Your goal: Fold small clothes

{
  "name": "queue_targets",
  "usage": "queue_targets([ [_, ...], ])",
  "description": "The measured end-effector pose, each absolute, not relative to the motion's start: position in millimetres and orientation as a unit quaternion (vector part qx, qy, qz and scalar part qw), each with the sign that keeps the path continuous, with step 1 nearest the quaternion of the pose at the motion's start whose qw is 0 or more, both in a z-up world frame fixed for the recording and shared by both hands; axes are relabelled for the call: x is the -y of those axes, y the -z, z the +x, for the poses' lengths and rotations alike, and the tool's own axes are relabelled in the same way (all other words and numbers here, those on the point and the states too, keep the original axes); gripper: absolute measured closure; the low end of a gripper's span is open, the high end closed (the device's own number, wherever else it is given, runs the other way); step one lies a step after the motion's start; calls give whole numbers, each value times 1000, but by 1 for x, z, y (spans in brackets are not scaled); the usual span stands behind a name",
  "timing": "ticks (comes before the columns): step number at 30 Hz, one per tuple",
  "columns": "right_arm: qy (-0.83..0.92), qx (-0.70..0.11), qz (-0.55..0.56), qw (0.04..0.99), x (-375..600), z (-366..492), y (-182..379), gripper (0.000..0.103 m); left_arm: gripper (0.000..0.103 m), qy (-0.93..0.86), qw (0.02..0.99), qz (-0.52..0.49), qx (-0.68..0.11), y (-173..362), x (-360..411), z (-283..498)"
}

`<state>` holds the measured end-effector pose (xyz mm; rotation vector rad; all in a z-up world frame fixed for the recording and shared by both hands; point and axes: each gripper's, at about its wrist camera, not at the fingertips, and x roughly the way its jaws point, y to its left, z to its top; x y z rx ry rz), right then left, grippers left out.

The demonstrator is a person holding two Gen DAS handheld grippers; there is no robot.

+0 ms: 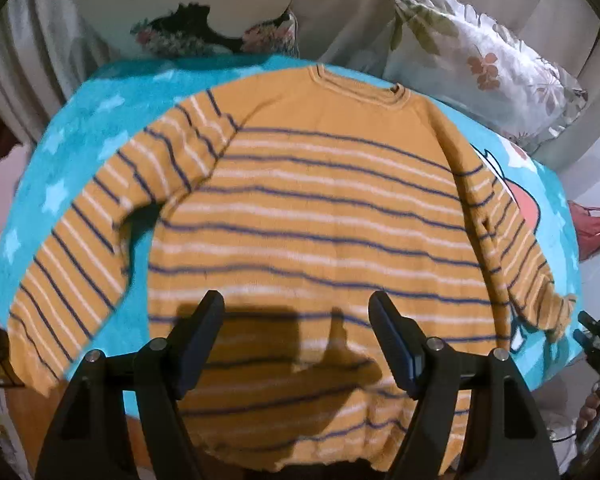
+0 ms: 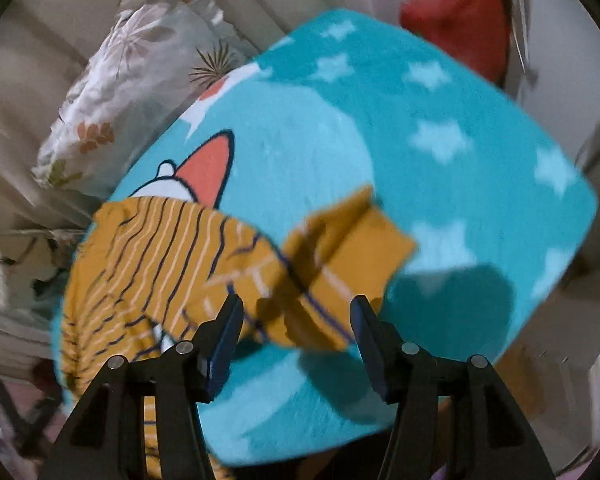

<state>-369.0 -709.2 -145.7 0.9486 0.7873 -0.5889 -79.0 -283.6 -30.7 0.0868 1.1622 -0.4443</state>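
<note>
Your left gripper point(image 1: 296, 336) hangs over the lower middle of the mustard-yellow striped sweater point(image 1: 308, 216), its two black fingers spread wide with nothing pinched between them; only their shadow falls on the knit below. The sweater lies flat and face up on a turquoise fleece blanket point(image 1: 80, 152) printed with pale stars, neckline at the far end, hem toward you, navy and white stripes running across the body. Its sleeve on the picture's left point(image 1: 72, 272) angles outward and down over the blanket, while the other sleeve point(image 1: 516, 256) lies close along the body's edge, its cuff reaching the blanket's cartoon print. Your right gripper point(image 2: 296, 336) is also spread apart and empty, poised just above that sleeve's cuff end point(image 2: 340, 272), which lies crumpled and partly doubled over on the blanket point(image 2: 440, 128); from this wrist view the pads do not press the cloth. No box, basket or other container shows in either view, so the sweater rests on the blanket alone. Beyond the blanket you have a floral pillow point(image 1: 480, 64) with a leaf print, a second patterned cushion point(image 1: 188, 4), and something red point(image 2: 460, 16) at the far edge, too blurred to name.
</note>
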Motion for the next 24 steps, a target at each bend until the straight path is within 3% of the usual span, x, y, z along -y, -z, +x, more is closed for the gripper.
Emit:
queue_targets([
  [9, 291, -349, 489, 745, 735, -340, 155, 37, 29, 226, 815, 39, -532, 21, 295, -102],
  [11, 290, -364, 503, 728, 737, -328, 171, 60, 29, 233, 815, 40, -530, 19, 300, -107],
  [12, 284, -372, 513, 720, 738, -324, 179, 91, 29, 235, 815, 40, -528, 18, 301, -109],
  [15, 273, -358, 521, 725, 747, -322, 175, 95, 29, 238, 818, 39, -523, 14, 306, -113],
  [22, 257, -171, 403, 862, 759, -383, 13, 95, 29, 239, 822, 27, -516, 8, 308, -116],
  [24, 263, -139, 393, 870, 755, -407, -6, 95, 29, 240, 819, 21, -521, 11, 307, -116],
])
